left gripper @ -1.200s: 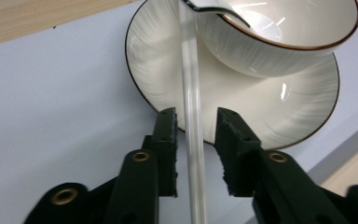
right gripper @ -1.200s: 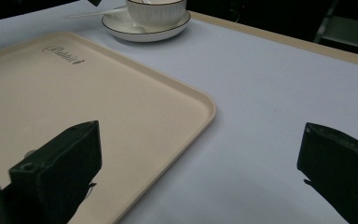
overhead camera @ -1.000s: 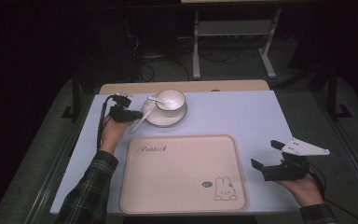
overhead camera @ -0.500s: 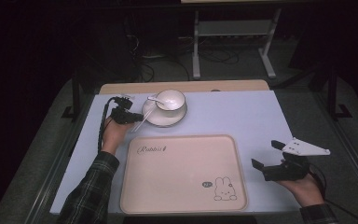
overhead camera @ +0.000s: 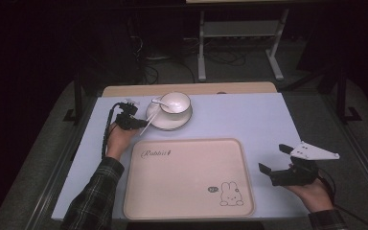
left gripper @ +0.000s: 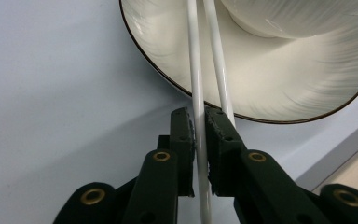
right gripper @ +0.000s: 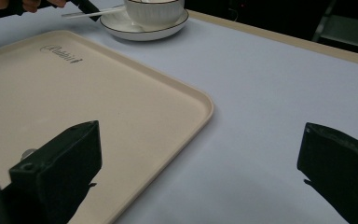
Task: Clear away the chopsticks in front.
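A white cup (overhead camera: 175, 101) stands on a white saucer (overhead camera: 170, 123) at the back of the table, with a small spoon (overhead camera: 157, 101) at its left. Two white chopsticks (left gripper: 220, 70) lean on the saucer's rim. My left gripper (overhead camera: 141, 125) is at their near ends. Its jaws have just been closing, and in the left gripper view (left gripper: 199, 114) one chopstick (left gripper: 196, 84) runs between them with both pads against it; the other lies over the right jaw. My right gripper (overhead camera: 271, 158) stands wide open above the table, right of the tray, with nothing between its jaws (right gripper: 200, 126).
A large beige tray (overhead camera: 187, 191) with a rabbit drawing lies at the front middle of the pale blue table (overhead camera: 249, 115). A wooden strip (overhead camera: 230, 88) runs along the far edge. Beyond it, a metal stand (overhead camera: 239, 33) and cables are on the dark floor.
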`<action>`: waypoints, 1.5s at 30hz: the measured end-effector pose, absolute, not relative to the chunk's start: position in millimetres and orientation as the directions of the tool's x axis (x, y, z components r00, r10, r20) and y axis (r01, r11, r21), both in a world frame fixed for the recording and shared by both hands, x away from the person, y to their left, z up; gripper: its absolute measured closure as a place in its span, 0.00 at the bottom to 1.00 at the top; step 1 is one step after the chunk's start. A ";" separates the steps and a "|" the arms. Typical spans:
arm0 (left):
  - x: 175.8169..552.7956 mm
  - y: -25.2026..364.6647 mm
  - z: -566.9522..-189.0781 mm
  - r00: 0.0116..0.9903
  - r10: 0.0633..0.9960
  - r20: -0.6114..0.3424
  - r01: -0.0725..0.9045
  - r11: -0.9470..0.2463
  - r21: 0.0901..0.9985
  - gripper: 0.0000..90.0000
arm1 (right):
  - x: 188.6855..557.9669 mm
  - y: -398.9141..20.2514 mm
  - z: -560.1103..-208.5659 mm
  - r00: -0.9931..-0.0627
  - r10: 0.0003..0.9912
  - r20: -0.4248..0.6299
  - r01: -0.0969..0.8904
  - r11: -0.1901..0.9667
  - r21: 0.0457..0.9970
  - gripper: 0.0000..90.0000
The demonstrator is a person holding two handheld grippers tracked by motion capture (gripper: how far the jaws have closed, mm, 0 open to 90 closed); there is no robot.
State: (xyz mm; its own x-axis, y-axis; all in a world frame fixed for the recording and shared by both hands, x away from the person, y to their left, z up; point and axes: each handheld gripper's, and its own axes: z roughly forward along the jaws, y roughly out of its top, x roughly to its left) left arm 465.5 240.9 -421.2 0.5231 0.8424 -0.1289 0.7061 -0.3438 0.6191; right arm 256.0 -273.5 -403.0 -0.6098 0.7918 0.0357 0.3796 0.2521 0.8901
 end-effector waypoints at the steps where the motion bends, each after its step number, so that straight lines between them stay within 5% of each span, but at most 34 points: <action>1: 465.4 240.6 -421.3 0.522 0.843 -0.131 0.707 -0.342 0.619 0.94 | 256.1 -273.6 -403.1 -0.610 0.792 0.037 0.381 0.252 0.890 0.00; 19: 451.6 257.5 -405.9 0.483 0.865 -0.135 0.702 -0.291 0.649 0.96 | 255.4 -275.4 -402.9 -0.607 0.794 0.041 0.381 0.246 0.891 0.00; 45: 353.1 312.5 -381.9 0.506 0.844 -0.180 0.674 -0.257 0.692 0.96 | 255.2 -275.4 -403.1 -0.608 0.793 0.035 0.377 0.250 0.892 0.00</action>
